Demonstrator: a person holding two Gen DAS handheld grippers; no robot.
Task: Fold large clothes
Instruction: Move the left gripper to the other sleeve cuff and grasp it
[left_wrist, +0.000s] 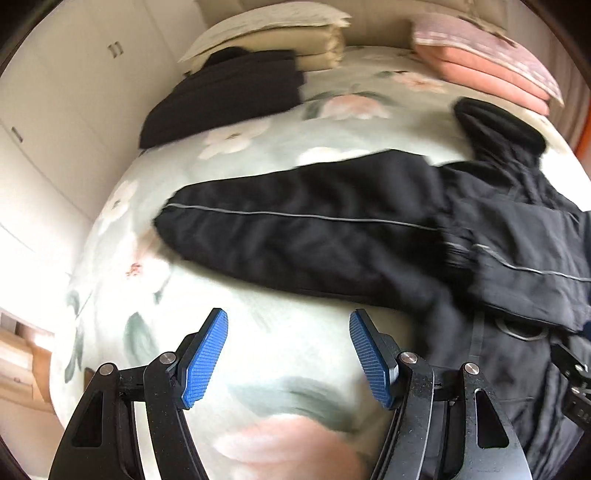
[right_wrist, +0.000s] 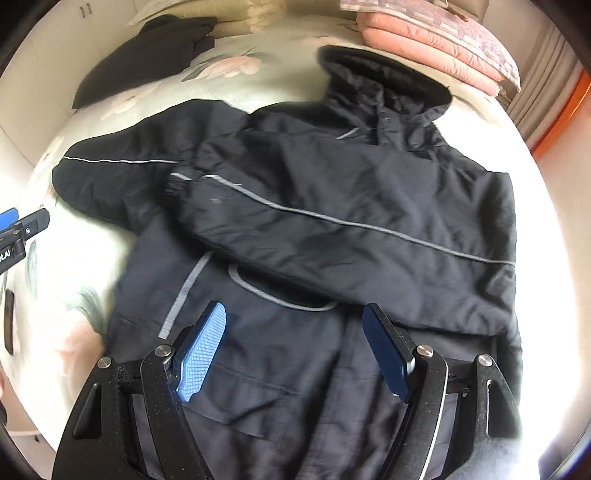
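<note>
A large black jacket (right_wrist: 332, 221) with grey piping lies spread on the bed, collar toward the far side. Its right sleeve is folded across the chest; the other sleeve (left_wrist: 295, 229) stretches out flat to the left. My right gripper (right_wrist: 293, 317) hovers open above the jacket's lower front, nothing between its blue pads. My left gripper (left_wrist: 288, 325) is open too, over bare floral bedding just below the outstretched sleeve, holding nothing. A bit of the left gripper (right_wrist: 14, 221) shows at the left edge of the right wrist view.
The floral bedspread (left_wrist: 258, 147) covers the bed. A folded black garment (left_wrist: 229, 96) lies at the far left, with beige folded bedding (left_wrist: 295, 40) behind it. Pink folded quilts (right_wrist: 436, 48) are stacked at the far right. White cabinets (left_wrist: 55, 110) stand left.
</note>
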